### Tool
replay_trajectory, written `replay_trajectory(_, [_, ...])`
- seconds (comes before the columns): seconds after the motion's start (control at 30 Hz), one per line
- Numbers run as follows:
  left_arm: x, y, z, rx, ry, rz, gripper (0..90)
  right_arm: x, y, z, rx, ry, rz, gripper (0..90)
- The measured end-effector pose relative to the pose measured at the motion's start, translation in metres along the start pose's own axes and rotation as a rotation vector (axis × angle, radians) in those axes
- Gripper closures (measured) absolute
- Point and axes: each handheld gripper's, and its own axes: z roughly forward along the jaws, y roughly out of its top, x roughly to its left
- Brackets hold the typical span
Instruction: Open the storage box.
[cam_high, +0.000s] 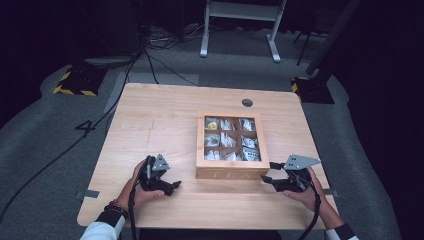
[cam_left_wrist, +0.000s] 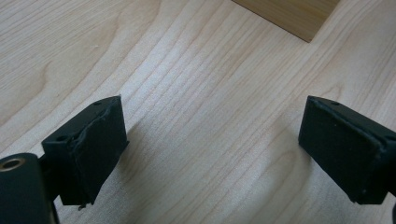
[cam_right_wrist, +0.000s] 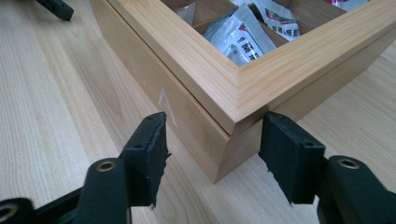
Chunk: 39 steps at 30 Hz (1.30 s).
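the right gripper (cam_high: 270, 179) sits near the bench's (cam_high: 150, 115) near right corner, its jaws part open and straddling the near right corner of the wooden tea box (cam_right_wrist: 243, 88); the right gripper view shows a pad on each side of that corner, neither pressing on the wood, so nothing is held. the left gripper (cam_high: 172, 186) rests near the near edge, left of the box and apart from it, jaws wide with only bare bench between them

the box stands right of the bench's middle, closer to the near edge than the far one, flat on its base and open upward. it looks rigid and fairly heavy for its size: thick bamboo-like walls, a frame-shaped lid (cam_right_wrist: 219, 60) over a base, with a seam visible at the corner. the wood is smooth and may slide on the bench rather than tip. a grip across one wall, or a push low on the base, seems safer than pinching the corner, where the pads would probably slip off the angled faces; pulling at the upper frame alone may lift the lid

its footprint is near square, slightly longer from near to far, sides parallel to the bench's edges, the lettered front facing the person. inside, nine compartments hold light, crinkly tea sachets (cam_high: 228, 140)
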Motion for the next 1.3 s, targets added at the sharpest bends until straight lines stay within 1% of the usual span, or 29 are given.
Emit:
replay_trajectory(0.1, [0.000,0.000,0.000,0.000,0.000,0.000,8.0,-0.001,0.001,0.001,0.001,-0.008,0.015,44.6])
replay_trajectory(0.2, [0.000,0.000,0.000,0.000,0.000,0.000,8.0,-0.002,0.002,0.001,-0.002,-0.012,0.024,44.6])
replay_trajectory(0.37, [0.000,0.000,0.000,0.000,0.000,0.000,8.0,-0.003,0.004,0.001,-0.011,-0.002,0.044,44.7])
replay_trajectory(0.47, [0.000,0.000,0.000,0.000,0.000,0.000,8.0,-0.003,0.006,-0.001,-0.021,-0.003,0.042,44.9])
replay_trajectory(0.53, [0.000,0.000,0.000,0.000,0.000,0.000,8.0,-0.004,0.006,-0.002,-0.028,0.005,0.049,45.1])
replay_trajectory(0.77, [0.000,0.000,0.000,0.000,0.000,0.000,8.0,-0.006,0.005,-0.004,-0.035,-0.010,0.060,49.3])
replay_trajectory(0.8, [0.000,0.000,0.000,0.000,0.000,0.000,8.0,-0.007,0.005,-0.005,-0.049,-0.035,0.064,49.7])
replay_trajectory(0.83, [0.000,0.000,0.000,0.000,0.000,0.000,7.9,-0.008,0.006,-0.008,-0.091,-0.027,0.076,58.7])
replay_trajectory(0.87, [0.000,0.000,0.000,0.000,0.000,-0.001,8.0,-0.009,0.007,-0.013,-0.131,-0.021,0.089,57.5])
replay_trajectory(0.9, [0.000,0.000,0.000,0.000,0.000,-0.001,7.9,-0.010,0.010,-0.017,-0.155,-0.033,0.094,58.4])
replay_trajectory(0.93, [0.000,0.000,0.000,0.000,0.000,-0.002,7.9,-0.009,0.013,-0.020,-0.159,-0.049,0.088,57.9])
replay_trajectory(0.97, [0.000,0.000,0.000,0.000,0.000,-0.001,7.9,-0.009,0.015,-0.019,-0.143,-0.056,0.070,57.4])
replay_trajectory(1.0, [0.000,0.000,0.000,0.000,0.000,-0.001,8.0,-0.008,0.015,-0.018,-0.120,-0.079,0.050,55.8])
replay_trajectory(1.03, [0.000,0.000,0.000,0.000,0.000,-0.001,8.0,-0.008,0.014,-0.016,-0.103,-0.077,0.039,53.6])
replay_trajectory(1.07, [0.000,0.000,0.000,0.000,0.001,-0.001,8.0,-0.008,0.013,-0.014,-0.086,-0.053,0.037,51.9])
replay_trajectory(1.1, [0.000,0.000,0.000,0.000,0.001,-0.001,8.0,-0.008,0.013,-0.014,-0.086,-0.053,0.037,51.9])
replay_trajectory(1.13, [0.000,0.000,0.000,0.000,0.001,-0.001,8.0,-0.006,0.011,-0.011,-0.050,-0.043,0.020,50.9])
replay_trajectory(1.17, [0.000,0.000,0.000,0.000,0.001,-0.001,8.0,-0.006,0.011,-0.011,-0.050,-0.043,0.020,50.9])
replay_trajectory(1.2, [0.000,0.000,0.000,0.000,0.001,-0.001,8.0,-0.004,0.007,-0.008,-0.027,-0.026,0.021,50.5])
replay_trajectory(1.23, [0.000,0.000,0.000,0.000,0.001,-0.001,8.0,-0.005,0.006,-0.007,-0.020,-0.025,0.027,52.1])
replay_trajectory(1.3, [0.000,0.000,0.000,0.000,0.001,-0.001,8.0,-0.007,0.004,-0.006,-0.020,-0.010,0.053,53.6])
